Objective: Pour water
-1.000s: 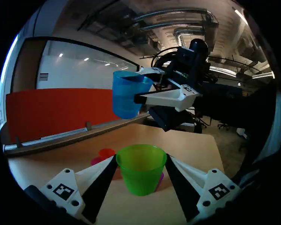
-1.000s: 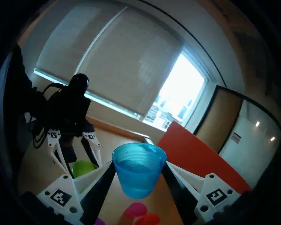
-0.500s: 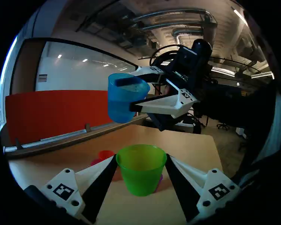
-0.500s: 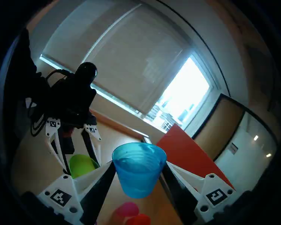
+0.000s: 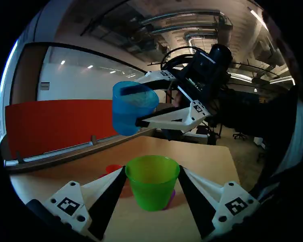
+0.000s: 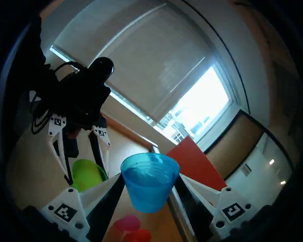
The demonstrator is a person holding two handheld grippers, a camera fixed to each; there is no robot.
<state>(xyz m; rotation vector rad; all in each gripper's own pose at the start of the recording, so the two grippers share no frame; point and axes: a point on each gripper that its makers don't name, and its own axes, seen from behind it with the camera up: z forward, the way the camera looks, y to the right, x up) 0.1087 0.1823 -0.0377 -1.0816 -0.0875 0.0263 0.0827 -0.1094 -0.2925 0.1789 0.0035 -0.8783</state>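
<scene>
In the left gripper view my left gripper (image 5: 152, 182) is shut on a green cup (image 5: 152, 180), held upright above the wooden table (image 5: 204, 155). Above and behind it, my right gripper (image 5: 140, 105) is shut on a blue cup (image 5: 129, 107) with water in it, tilted so its mouth leans toward the green cup. In the right gripper view the blue cup (image 6: 150, 185) sits between my right gripper's (image 6: 150, 187) fingers, and the green cup (image 6: 86, 174) shows lower left, held by the left gripper (image 6: 79, 169).
Pink and red cups (image 6: 129, 228) stand on the table below the blue cup; the red one (image 5: 113, 168) shows behind the green cup. An orange partition (image 5: 50, 123) runs along the table's far edge. A bright window (image 6: 196, 109) lies beyond.
The right gripper has tipped the blue cup further toward the green cup and moved it slightly left and closer. The left gripper and green cup have stayed put.
</scene>
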